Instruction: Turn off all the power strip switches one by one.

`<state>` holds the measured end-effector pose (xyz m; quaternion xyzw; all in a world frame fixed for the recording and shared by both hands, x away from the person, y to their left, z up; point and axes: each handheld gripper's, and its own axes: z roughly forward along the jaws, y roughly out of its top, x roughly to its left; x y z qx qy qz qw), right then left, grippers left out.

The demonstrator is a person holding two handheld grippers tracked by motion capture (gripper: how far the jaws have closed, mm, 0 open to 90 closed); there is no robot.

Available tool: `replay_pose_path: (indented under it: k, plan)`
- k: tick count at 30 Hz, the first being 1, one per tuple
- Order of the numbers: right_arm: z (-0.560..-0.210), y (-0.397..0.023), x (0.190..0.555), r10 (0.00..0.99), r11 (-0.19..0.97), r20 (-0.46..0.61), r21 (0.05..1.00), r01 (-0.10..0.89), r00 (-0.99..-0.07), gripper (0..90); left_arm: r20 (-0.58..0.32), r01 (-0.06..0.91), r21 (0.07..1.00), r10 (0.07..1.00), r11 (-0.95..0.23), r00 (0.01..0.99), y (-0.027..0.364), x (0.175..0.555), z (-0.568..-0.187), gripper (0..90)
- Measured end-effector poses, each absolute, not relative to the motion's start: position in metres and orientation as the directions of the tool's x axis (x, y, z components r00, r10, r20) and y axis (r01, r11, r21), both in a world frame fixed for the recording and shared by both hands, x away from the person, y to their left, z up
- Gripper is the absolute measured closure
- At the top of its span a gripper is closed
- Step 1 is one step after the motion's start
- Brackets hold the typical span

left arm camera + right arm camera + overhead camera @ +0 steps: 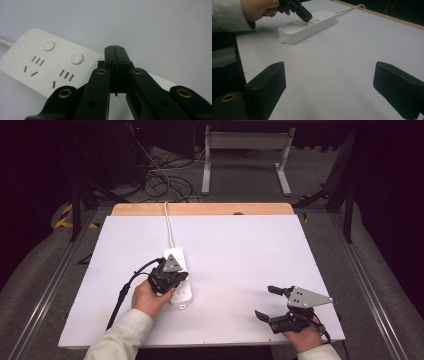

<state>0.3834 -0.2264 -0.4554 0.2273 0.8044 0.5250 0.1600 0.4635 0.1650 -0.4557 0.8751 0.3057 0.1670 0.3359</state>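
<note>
Left gripper (pixel 115 50): jaws clenched together, nothing between, tip poised over power strip (pixel 50 65), beside its round buttons (pixel 76 58)
Right gripper (pixel 272 302): jaws spread wide, empty, parked near table edge, well apart from strip
Power strip: mid-table (pixel 240 250), left of centre, cord (pixel 169 227) running toward far edge
Likely step: pressing a switch button with closed tip
Risk: tip lands off-centre, slips onto socket slots
Risk: unanchored strip slides under push, right gripper too far off for bracing
</note>
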Motion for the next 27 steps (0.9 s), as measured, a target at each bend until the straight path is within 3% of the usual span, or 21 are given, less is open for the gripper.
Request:
replay_pose_path:
  k: [27]
  plan:
    - [-0.4551,-0.2263,0.3826,0.528,0.344,-0.020,0.919,0.193,-0.849,11.7,0.124,0.398,0.684,0.635,-0.611,0.762,0.1632,0.4609,-0.4597,90.0]
